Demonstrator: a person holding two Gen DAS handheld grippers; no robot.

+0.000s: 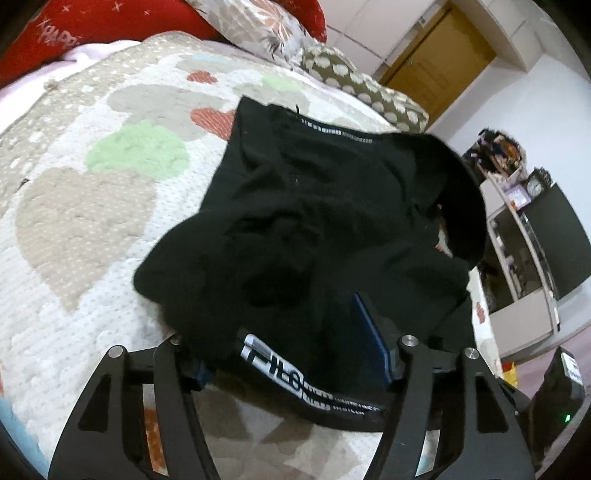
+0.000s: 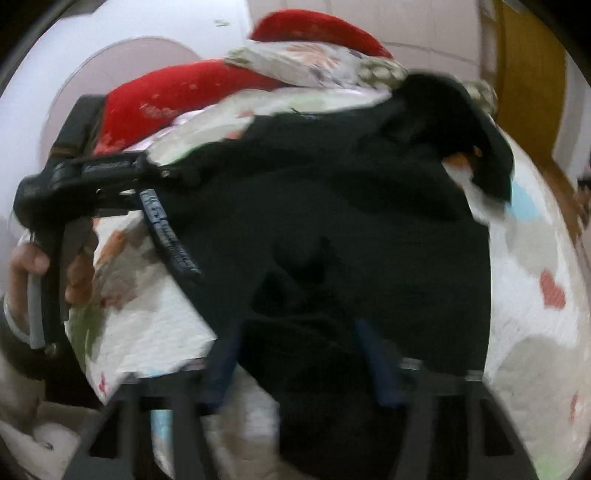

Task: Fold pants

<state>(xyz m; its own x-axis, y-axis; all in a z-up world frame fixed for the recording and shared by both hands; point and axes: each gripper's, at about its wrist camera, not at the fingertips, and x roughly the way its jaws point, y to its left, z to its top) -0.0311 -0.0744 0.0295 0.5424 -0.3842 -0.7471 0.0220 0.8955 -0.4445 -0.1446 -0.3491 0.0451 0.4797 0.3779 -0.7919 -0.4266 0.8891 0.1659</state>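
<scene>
Black pants lie bunched on the quilted bed, with a white-lettered waistband near my left gripper. My left gripper has its blue pads wide apart with pants cloth lying between them. In the right wrist view the pants fill the middle, blurred. My right gripper has its jaws apart with black cloth between them. The left gripper shows at the pants' left edge, held by a hand.
The quilt has heart patches. Red and floral pillows lie at the bed's head. A dotted cushion sits beyond the pants. A shelf unit and a wooden door stand to the right.
</scene>
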